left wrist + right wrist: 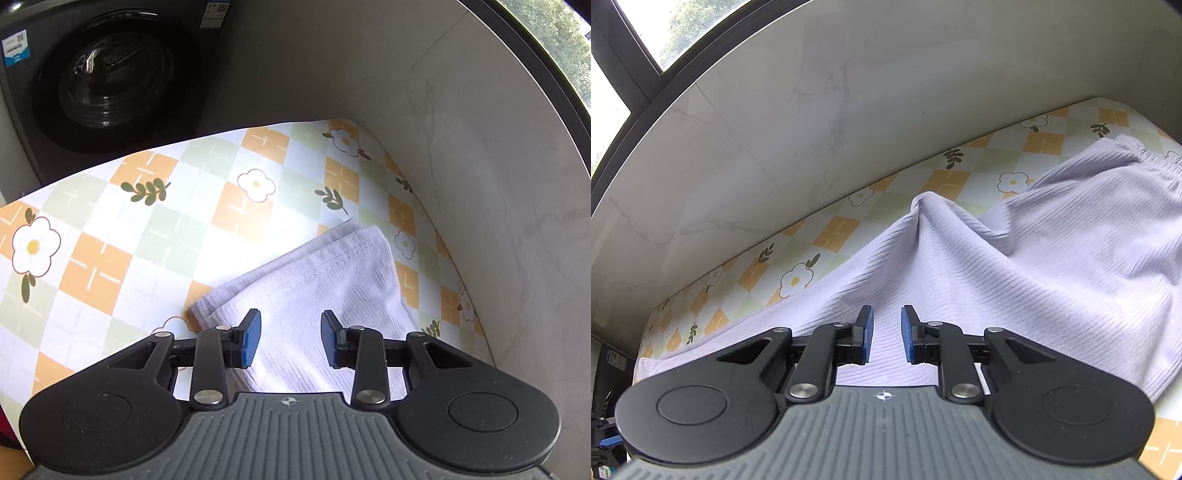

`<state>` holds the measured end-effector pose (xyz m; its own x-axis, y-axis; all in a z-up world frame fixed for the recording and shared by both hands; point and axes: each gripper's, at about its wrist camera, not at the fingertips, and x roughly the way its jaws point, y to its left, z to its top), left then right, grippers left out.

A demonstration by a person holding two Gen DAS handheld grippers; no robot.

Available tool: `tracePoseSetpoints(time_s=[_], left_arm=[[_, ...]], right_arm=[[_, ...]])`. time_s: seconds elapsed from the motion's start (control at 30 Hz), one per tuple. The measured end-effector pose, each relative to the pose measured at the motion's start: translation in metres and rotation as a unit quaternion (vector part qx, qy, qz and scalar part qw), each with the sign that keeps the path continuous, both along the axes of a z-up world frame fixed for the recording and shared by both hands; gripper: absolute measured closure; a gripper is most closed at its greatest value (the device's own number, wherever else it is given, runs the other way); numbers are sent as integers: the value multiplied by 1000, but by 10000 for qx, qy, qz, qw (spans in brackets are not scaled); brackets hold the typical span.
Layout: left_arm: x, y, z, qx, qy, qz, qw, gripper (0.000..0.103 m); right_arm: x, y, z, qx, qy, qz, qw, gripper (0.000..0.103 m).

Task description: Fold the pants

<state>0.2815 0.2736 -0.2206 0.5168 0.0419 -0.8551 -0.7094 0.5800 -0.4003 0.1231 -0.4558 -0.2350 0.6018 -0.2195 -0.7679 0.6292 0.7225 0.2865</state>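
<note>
Both grippers, left gripper [291, 338] and right gripper [887, 334], hover with jaws parted, holding nothing, above the pale ribbed pants [1015, 266] lying on the checked worktop [110, 229]. Soft, light fabric; best pinched at stitched hems.

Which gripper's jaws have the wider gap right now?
The left gripper: its blue pads stand clearly farther apart over the hemmed end of the pants. The right gripper shows only a narrow gap. Neither pinches fabric.

place: home laundry corner | signs: washing machine [103, 77], window [646, 33], flowered tablecloth [110, 236]
</note>
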Motion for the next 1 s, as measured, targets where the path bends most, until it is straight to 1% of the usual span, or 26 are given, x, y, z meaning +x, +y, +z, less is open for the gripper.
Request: tracePoseSetpoints(time_s=[0.07,0.17,0.23,0.33,0.4,0.43,0.47,0.5,0.67,0.87,0.93,1.0], left_arm=[[-12,0,-7,-215,27,99,9997,67],[-19,-1,-20,-429,58,158,9989,68],[-19,-1,-27,-397,98,263,9988,68],[-15,1,-36,-295,124,448,9985,68],[-10,1,-39,-265,96,446,9986,68],[-8,1,-40,-225,108,417,9988,76],[-4,0,-39,-92,107,354,9993,90],[0,-1,-37,66,152,262,9995,98],[1,0,-38,231,232,296,9990,98],[5,-2,-40,378,288,80,9988,98],[4,-1,-39,386,280,72,9988,98],[6,-2,-40,419,291,41,9987,98]], right_arm=[[-10,5,-2,96,55,-49,9999,83],[-21,8,-7,221,161,-168,9995,83],[-26,7,-9,294,209,-235,9991,83],[-33,8,-5,263,221,-276,9990,83],[-37,9,-4,285,230,-305,9989,83],[-40,10,-3,301,233,-323,9988,83],[-43,11,-3,313,231,-339,9987,83],[-47,12,-2,325,229,-357,9986,83],[-79,19,0,457,251,-645,9966,83],[-125,28,4,736,211,-1142,9905,83],[-136,32,4,779,206,-1318,9880,80],[-140,37,2,727,336,-1394,9870,72]])
